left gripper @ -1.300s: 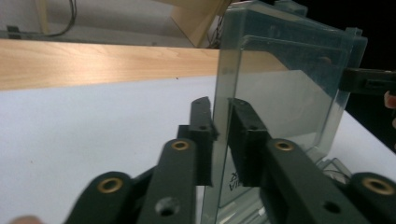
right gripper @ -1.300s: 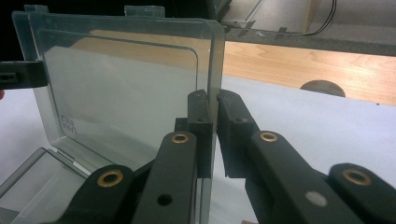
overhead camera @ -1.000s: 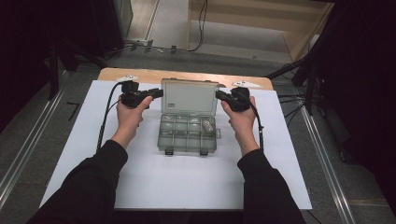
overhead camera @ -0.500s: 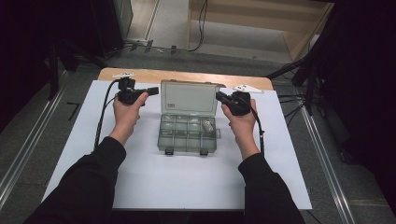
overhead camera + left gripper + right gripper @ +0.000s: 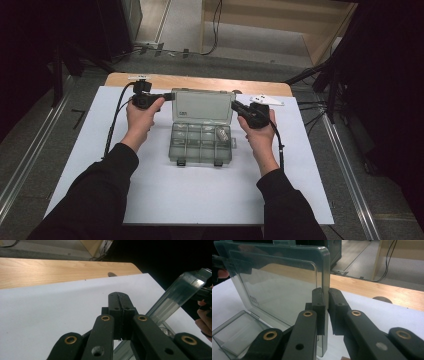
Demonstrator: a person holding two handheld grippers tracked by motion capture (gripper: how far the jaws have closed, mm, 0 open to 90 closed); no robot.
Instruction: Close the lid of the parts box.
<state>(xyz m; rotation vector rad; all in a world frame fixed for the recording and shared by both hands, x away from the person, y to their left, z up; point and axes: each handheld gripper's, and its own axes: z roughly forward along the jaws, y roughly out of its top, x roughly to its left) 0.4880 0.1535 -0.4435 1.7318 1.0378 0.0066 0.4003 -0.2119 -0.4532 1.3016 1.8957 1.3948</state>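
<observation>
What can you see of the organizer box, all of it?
The box is a smoky clear plastic organizer with a hinged lid. It sits open at the middle of the white sheet. The lid stands up at the far side. Its tray is split into small compartments, and one on the right holds a few small pale parts. Two dark latches hang at the near edge. The right gripper is shut on the lid's side edge. The left gripper is shut by the lid's other side, nothing visible between its jaws.
</observation>
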